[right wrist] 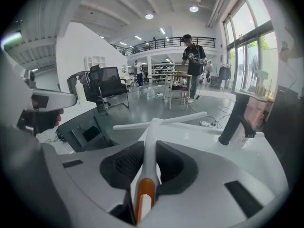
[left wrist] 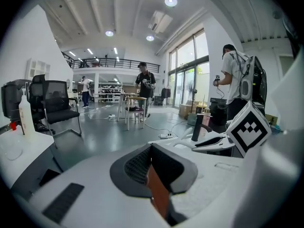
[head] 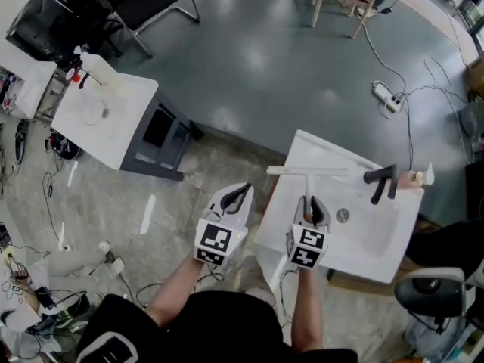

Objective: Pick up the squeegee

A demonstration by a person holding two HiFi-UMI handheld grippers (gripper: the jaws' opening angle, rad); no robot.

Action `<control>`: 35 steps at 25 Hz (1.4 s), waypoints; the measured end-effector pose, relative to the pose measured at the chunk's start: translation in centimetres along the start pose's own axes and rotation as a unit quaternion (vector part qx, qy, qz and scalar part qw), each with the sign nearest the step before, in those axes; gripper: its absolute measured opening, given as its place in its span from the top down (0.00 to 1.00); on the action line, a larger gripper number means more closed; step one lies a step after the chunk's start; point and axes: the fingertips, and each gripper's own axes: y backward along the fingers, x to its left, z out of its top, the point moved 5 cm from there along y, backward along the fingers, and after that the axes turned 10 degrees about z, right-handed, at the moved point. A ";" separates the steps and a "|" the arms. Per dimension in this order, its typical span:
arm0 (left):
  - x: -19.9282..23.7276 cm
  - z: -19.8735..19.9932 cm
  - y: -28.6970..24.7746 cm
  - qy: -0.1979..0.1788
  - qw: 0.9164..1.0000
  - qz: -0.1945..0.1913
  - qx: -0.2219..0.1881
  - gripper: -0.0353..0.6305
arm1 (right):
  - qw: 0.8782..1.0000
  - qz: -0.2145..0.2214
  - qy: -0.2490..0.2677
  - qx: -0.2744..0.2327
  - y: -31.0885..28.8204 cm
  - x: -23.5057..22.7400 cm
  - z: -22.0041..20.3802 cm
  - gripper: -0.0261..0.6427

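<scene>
Right of centre in the head view, the right gripper (head: 310, 205) is clamping its jaws on the handle of the squeegee (head: 306, 172). The squeegee's white crossbar is lying across the upper left corner of the sink (head: 327, 150). Whether the bar is touching the rim is hard to tell, white blending into white. From above, the gripper body is hiding the handle's orange end. The left gripper (head: 240, 193) is keeping its jaws pressed together on nothing, just left of the sink.

The white T-shaped squeegee (head: 306, 184), handle orange-tipped, is pinched by its handle in the right tongs (head: 311, 201), blade crosswise.
</scene>
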 end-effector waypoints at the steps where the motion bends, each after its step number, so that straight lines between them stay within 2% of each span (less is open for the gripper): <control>1: -0.2 0.1 0.6 -0.001 1.000 0.000 -0.004 0.94 | 1.000 -0.001 0.002 -0.007 0.6 0.2 0.3 0.85; 10: -0.1 1.7 6.3 -0.005 0.999 0.010 -0.039 0.94 | 0.997 -0.006 0.019 -0.069 6.4 2.8 3.2 0.85; 17: -0.1 2.7 11.2 -0.008 0.998 0.018 -0.067 0.94 | 0.994 0.002 0.023 -0.103 11.2 5.8 3.5 0.85; 35: -2.0 1.5 23.3 -0.014 0.993 0.030 -0.117 0.94 | 0.983 0.000 0.054 -0.175 23.8 12.1 0.8 0.85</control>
